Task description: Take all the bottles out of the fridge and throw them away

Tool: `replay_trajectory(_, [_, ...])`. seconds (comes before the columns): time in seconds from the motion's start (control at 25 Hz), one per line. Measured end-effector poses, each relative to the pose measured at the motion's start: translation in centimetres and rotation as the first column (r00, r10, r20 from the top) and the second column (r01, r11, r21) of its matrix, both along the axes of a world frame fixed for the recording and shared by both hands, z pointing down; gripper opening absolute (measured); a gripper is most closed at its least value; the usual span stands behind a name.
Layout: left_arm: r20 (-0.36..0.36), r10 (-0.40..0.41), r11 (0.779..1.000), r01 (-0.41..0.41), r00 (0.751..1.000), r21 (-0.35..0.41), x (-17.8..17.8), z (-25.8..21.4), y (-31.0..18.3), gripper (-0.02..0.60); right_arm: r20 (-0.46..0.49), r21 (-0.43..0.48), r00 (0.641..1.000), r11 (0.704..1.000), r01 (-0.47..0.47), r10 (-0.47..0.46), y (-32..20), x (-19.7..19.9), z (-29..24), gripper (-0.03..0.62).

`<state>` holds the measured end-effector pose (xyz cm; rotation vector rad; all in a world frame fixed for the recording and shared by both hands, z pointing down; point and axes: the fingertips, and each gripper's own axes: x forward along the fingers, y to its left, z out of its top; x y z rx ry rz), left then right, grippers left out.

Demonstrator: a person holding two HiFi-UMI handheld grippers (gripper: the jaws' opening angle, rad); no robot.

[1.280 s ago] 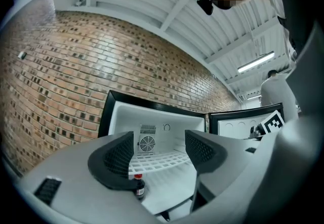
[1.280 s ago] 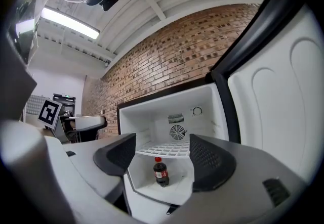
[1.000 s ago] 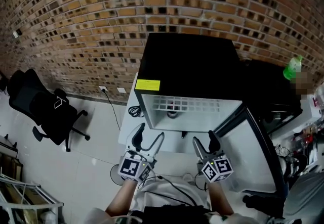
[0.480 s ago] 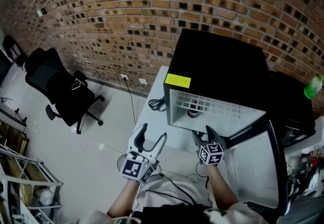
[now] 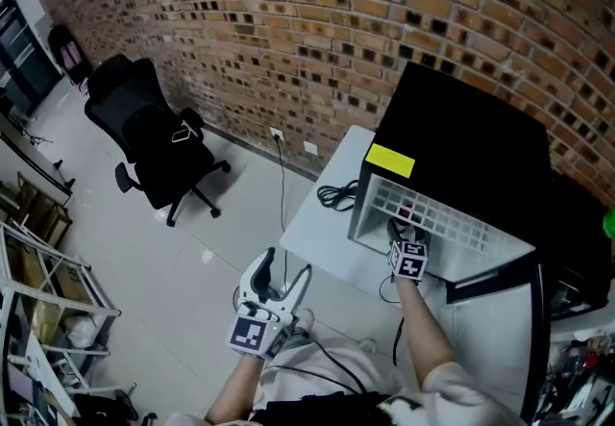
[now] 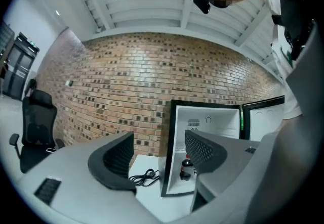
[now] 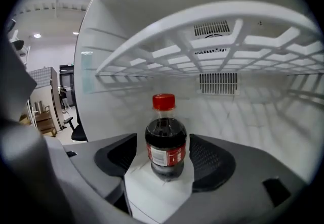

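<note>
Reaching into the fridge (image 5: 461,140) with the right gripper (image 7: 163,153), jaws apart, just opened slightly wider, flanking the upright bottle (image 7: 165,139) under the shelf (image 7: 202,46) without pressing it. Holding the left gripper (image 6: 157,154) open, empty, outside.

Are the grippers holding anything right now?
Nothing yet. The bottle stands untouched between the right gripper's jaws, which have just opened wider; the left gripper is empty.

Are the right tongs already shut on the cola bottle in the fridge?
No, the right tongs have just been opening, and the cola bottle stands between them with a gap on each side.
</note>
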<state>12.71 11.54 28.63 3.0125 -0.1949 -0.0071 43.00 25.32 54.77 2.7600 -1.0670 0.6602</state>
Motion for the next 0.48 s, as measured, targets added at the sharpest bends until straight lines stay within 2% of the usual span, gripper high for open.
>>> replay_trajectory(0.24, [0.018, -0.069, 0.997, 0.069, 0.997, -0.017, -1.9, 1.0, -1.3, 0.304, 0.028, -0.038, 1.0, 0.999, 0.004, -0.003, -1.4, 2.1, 0.7, 0.33])
replay_trajectory(0.36, [0.016, -0.061, 0.998, 0.062, 0.998, -0.023, -1.8, 1.2, -1.2, 0.304, 0.03, -0.043, 0.999, 0.998, 0.035, -0.033, -1.2, 2.0, 1.2, 0.325])
replay_trajectory(0.48, [0.008, -0.036, 0.999, 0.037, 0.999, -0.026, -1.1, 1.1, -0.7, 0.304, 0.035, -0.03, 0.998, 0.998, 0.047, -0.046, -0.4, 0.1, 0.7, 0.324])
